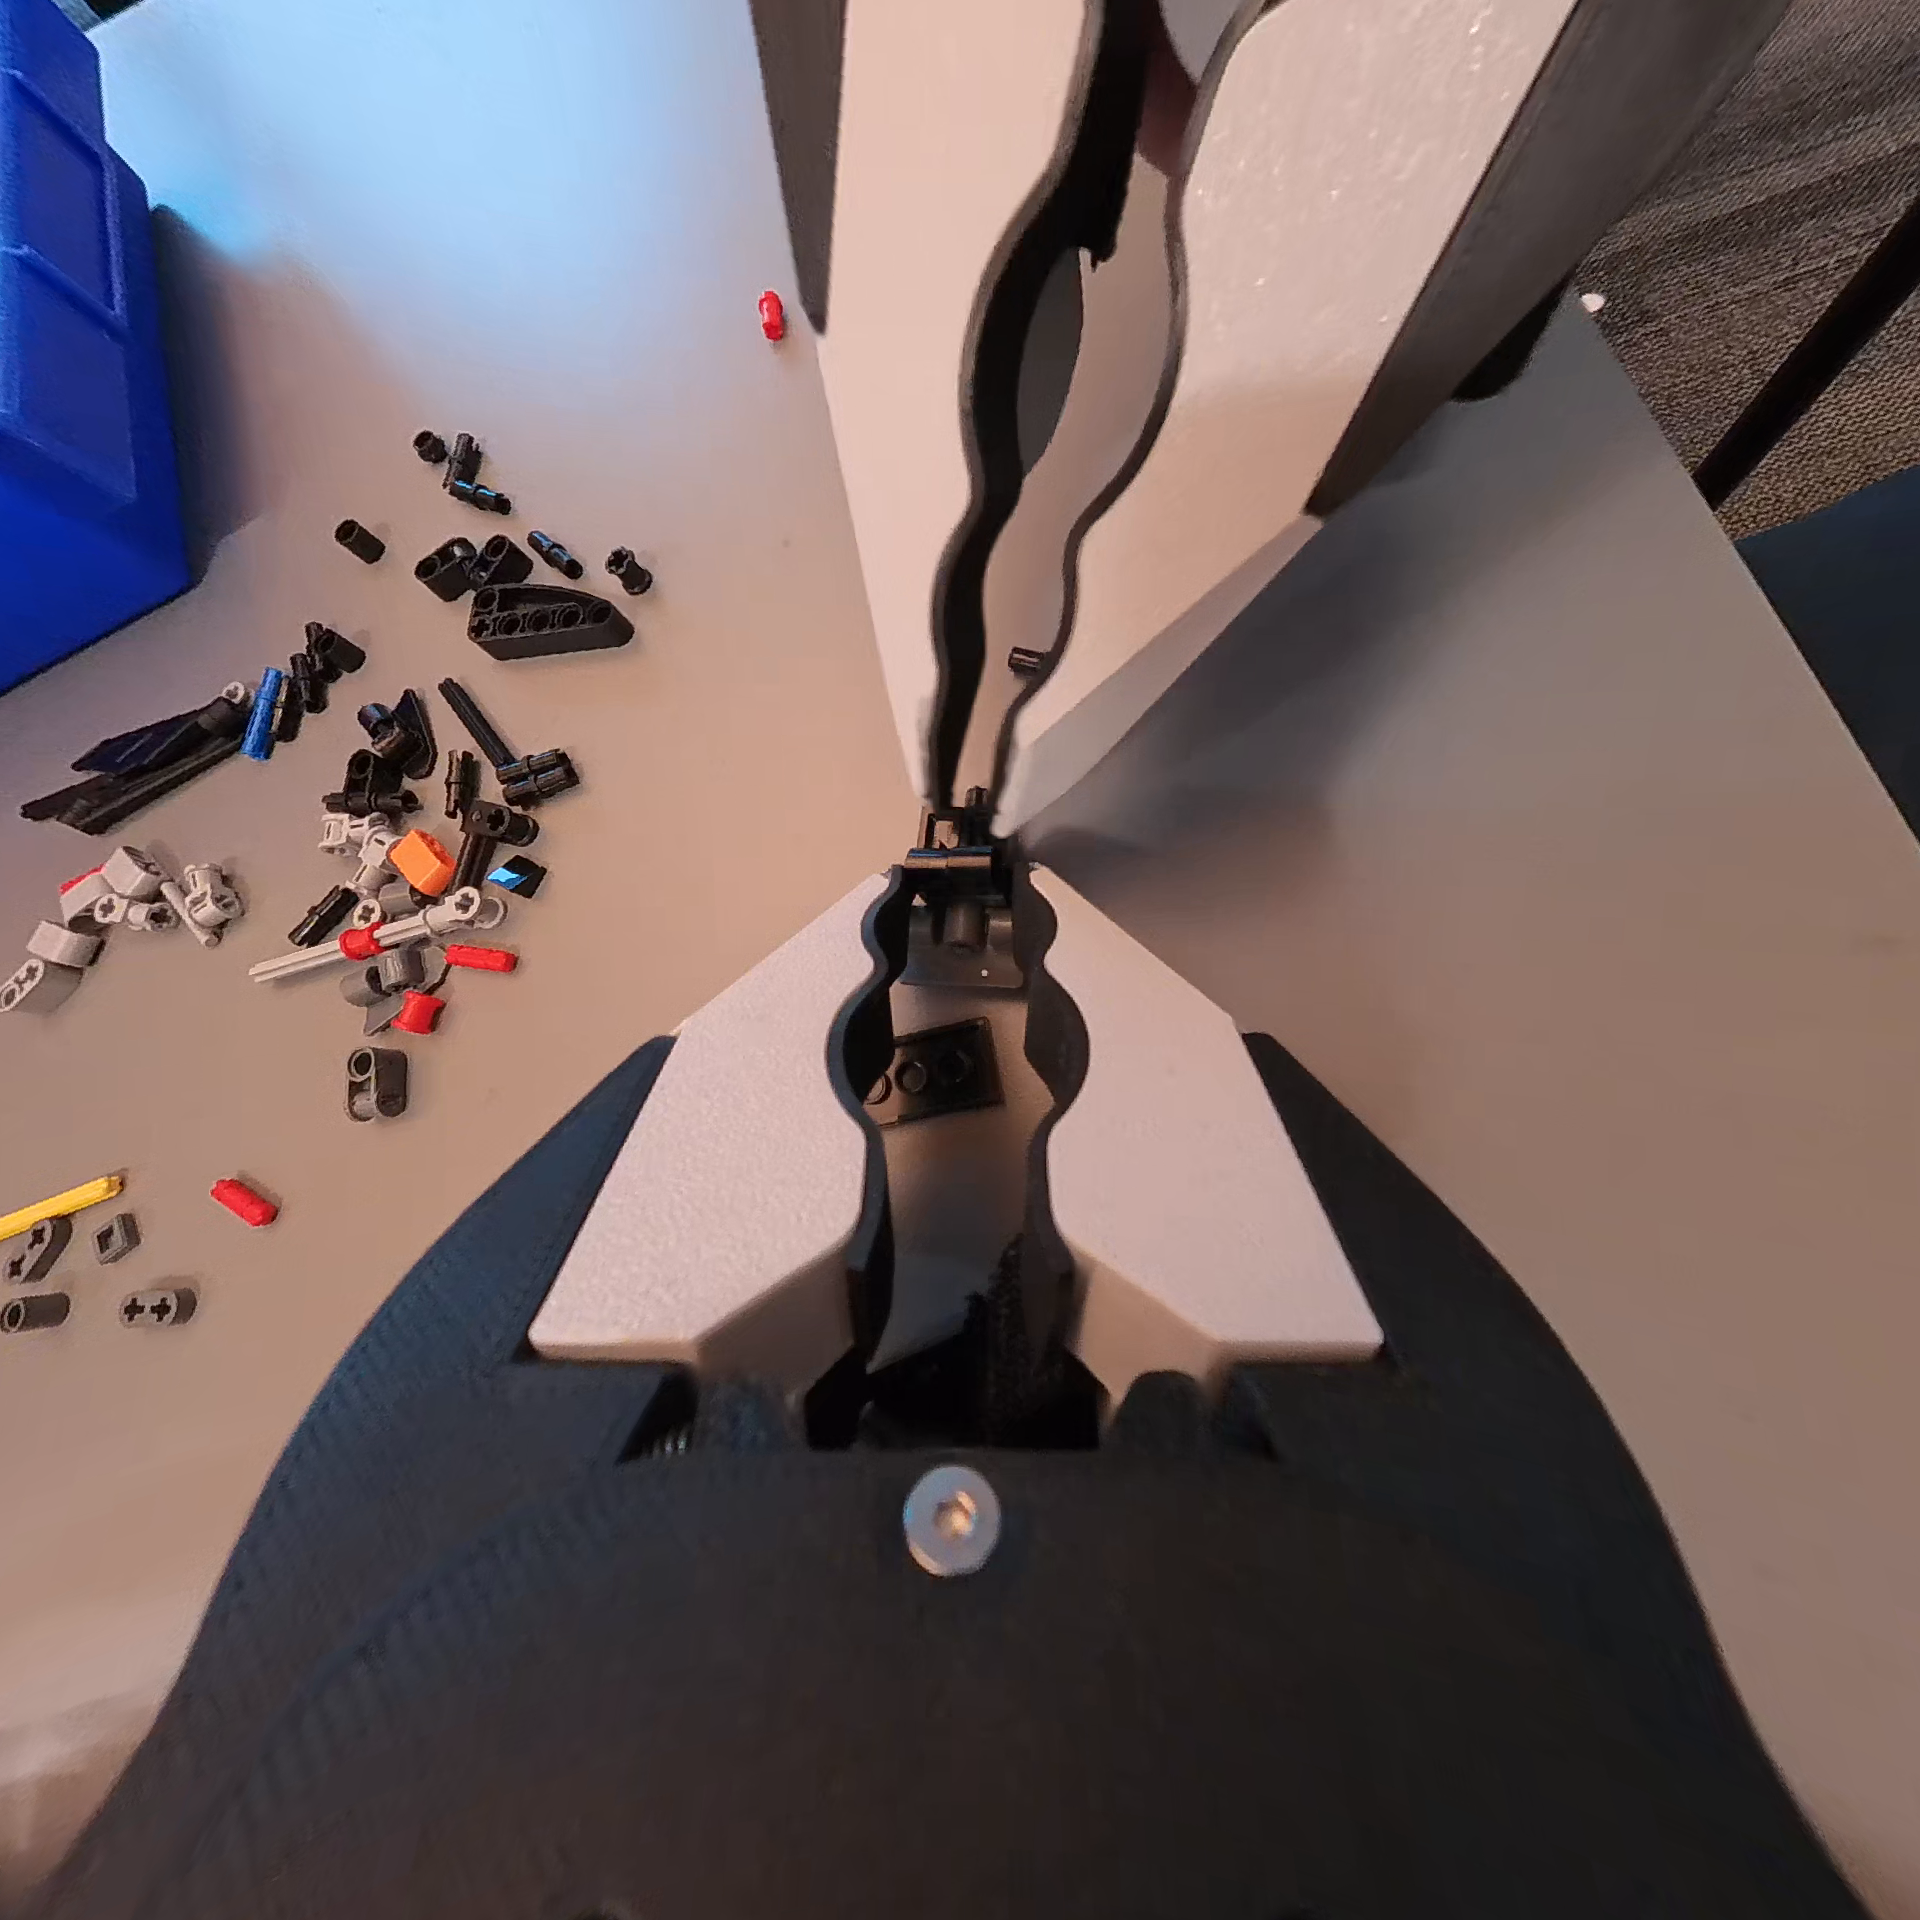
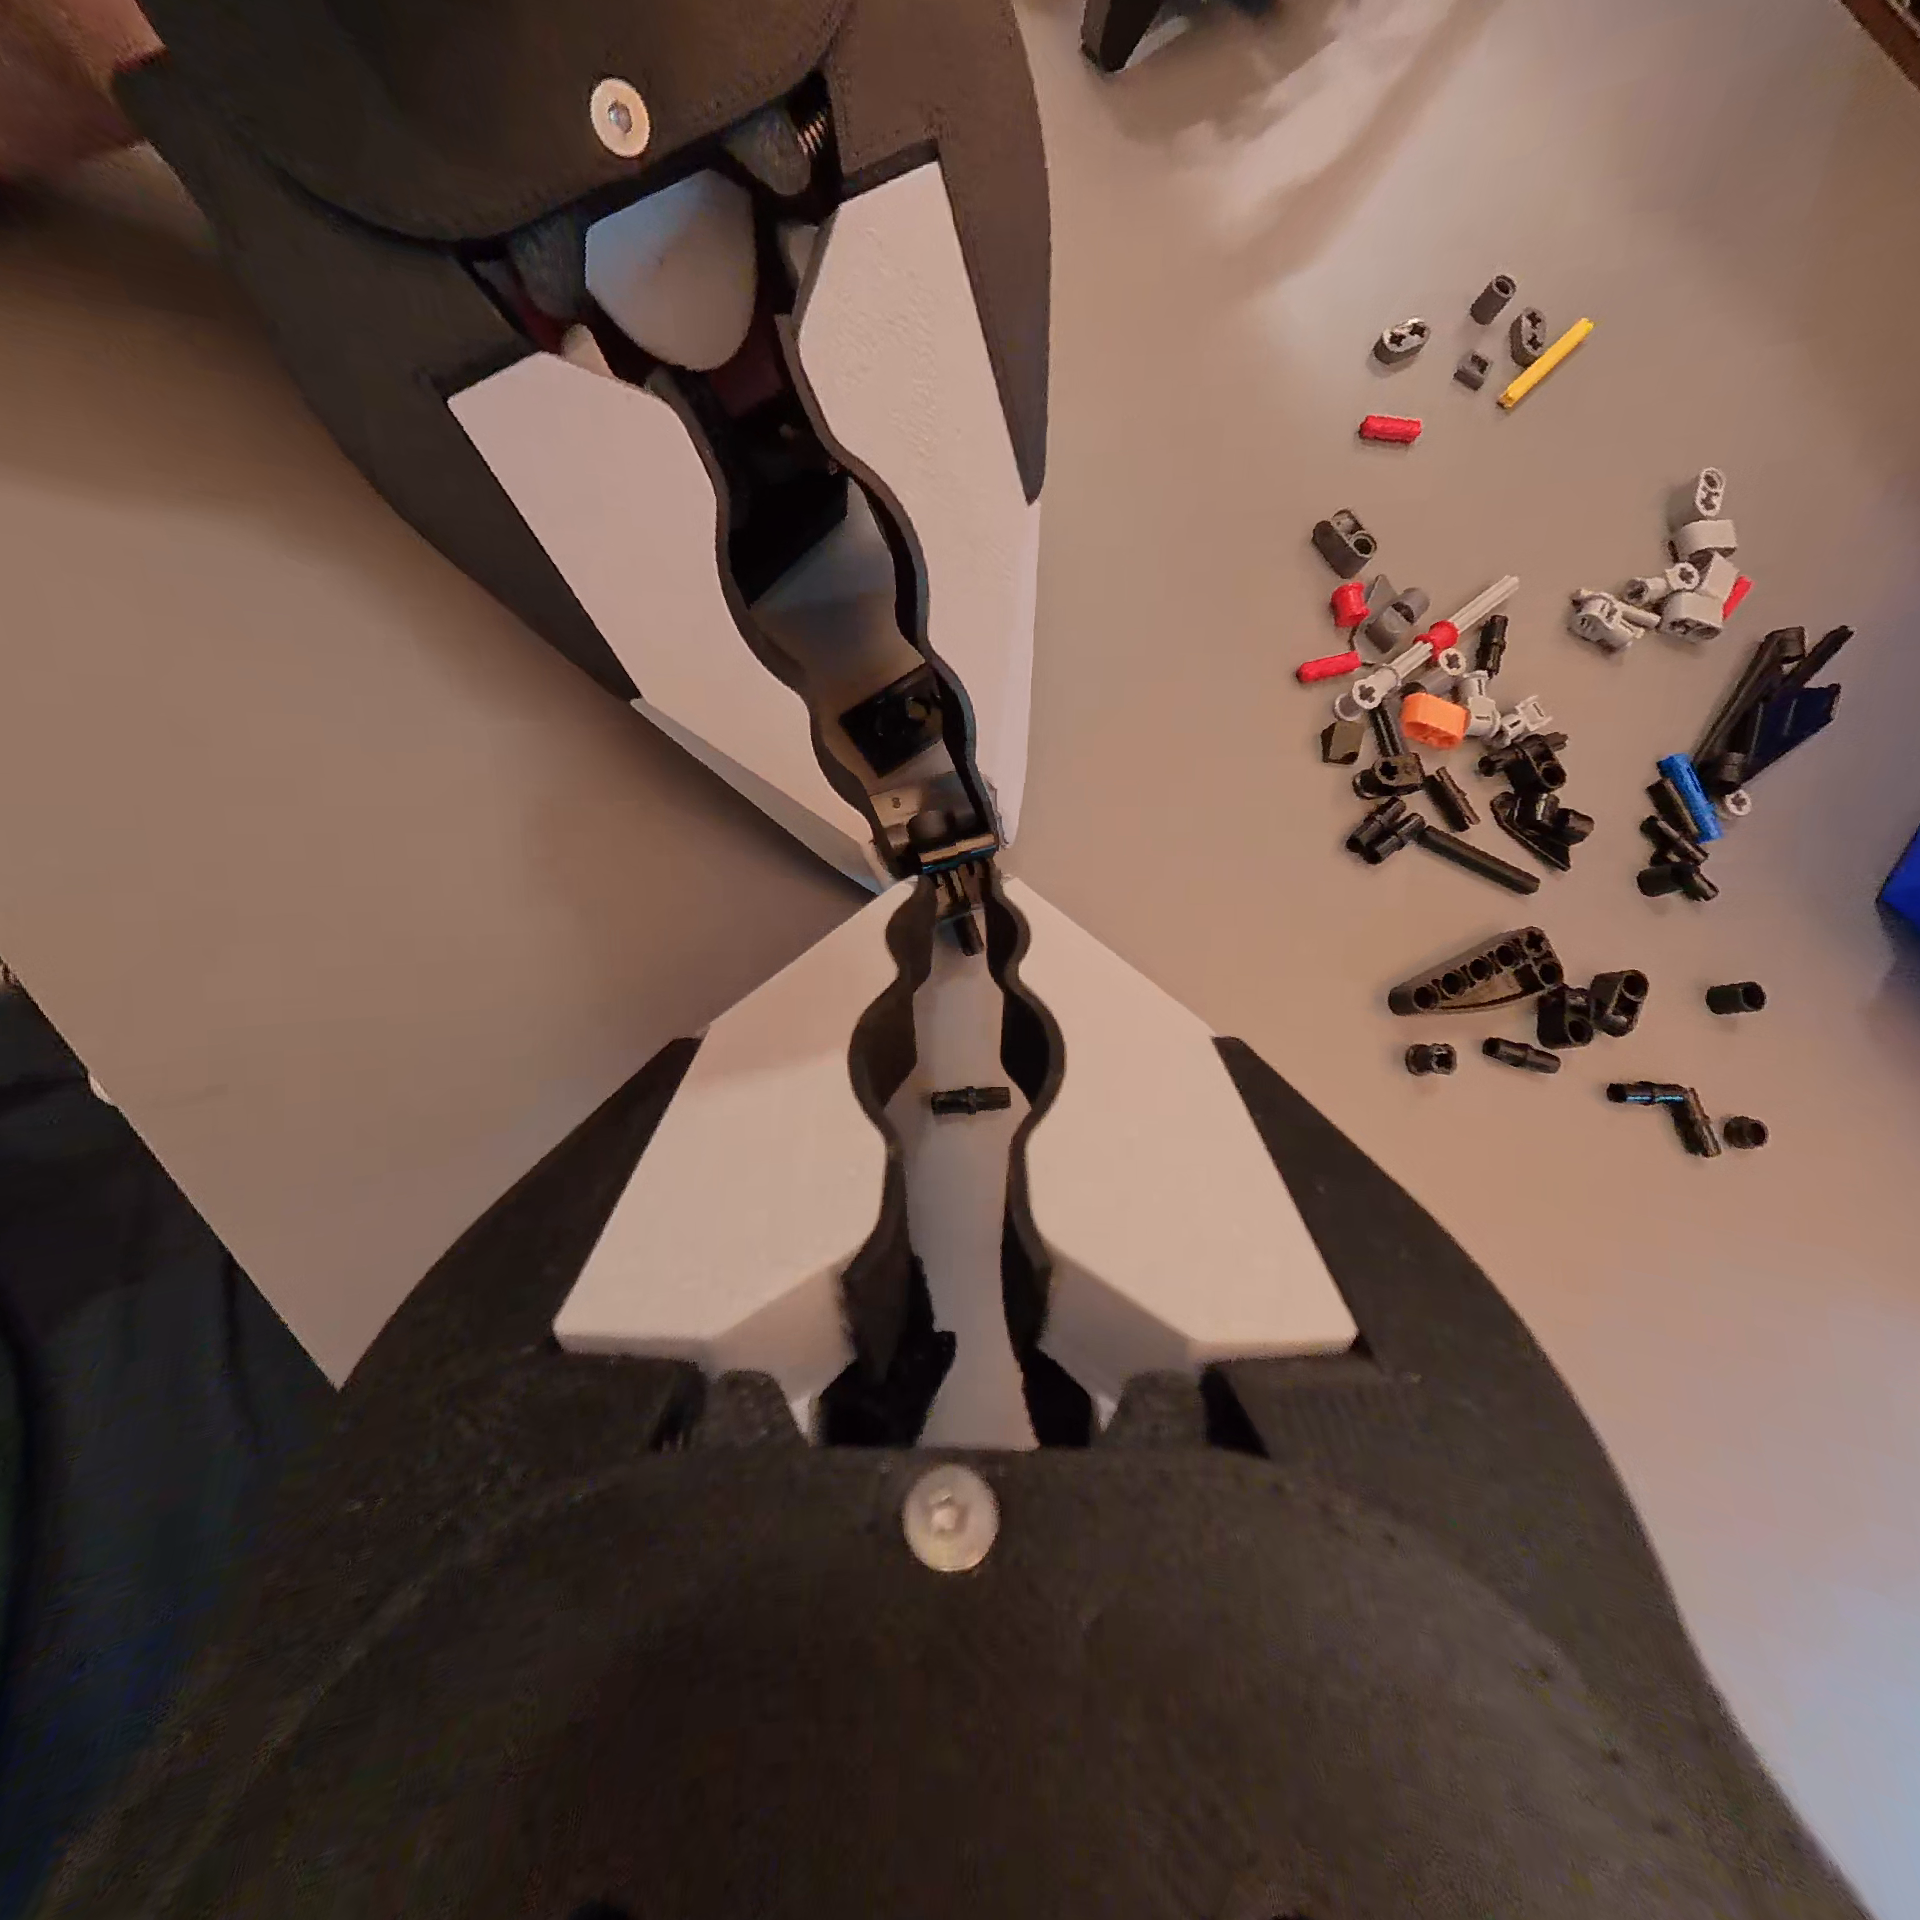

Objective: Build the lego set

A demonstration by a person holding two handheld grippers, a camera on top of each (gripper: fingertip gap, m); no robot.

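Two claws meet tip to tip over a small black lego assembly above the grey surface [image 1: 1455, 1039].

From the left wrist view, we see our left claw [image 1: 961, 883] nearly closed, pinching the black-and-grey lego assembly [image 1: 956, 873] at its tips; the right claw [image 1: 971, 795] comes in from above, nipping a black pin on the same piece. Loose lego parts [image 1: 416, 810] lie scattered to the left, near a blue bin [image 1: 73, 364]. From the right wrist view, we see our right claw [image 2: 961, 904] nearly closed on the black pin [image 2: 964, 920] that plugs into the assembly [image 2: 935, 831], the left claw [image 2: 940, 842] gripping it opposite. A spare black pin [image 2: 969, 1099] lies on the surface below; loose parts [image 2: 1507, 748] sit right.
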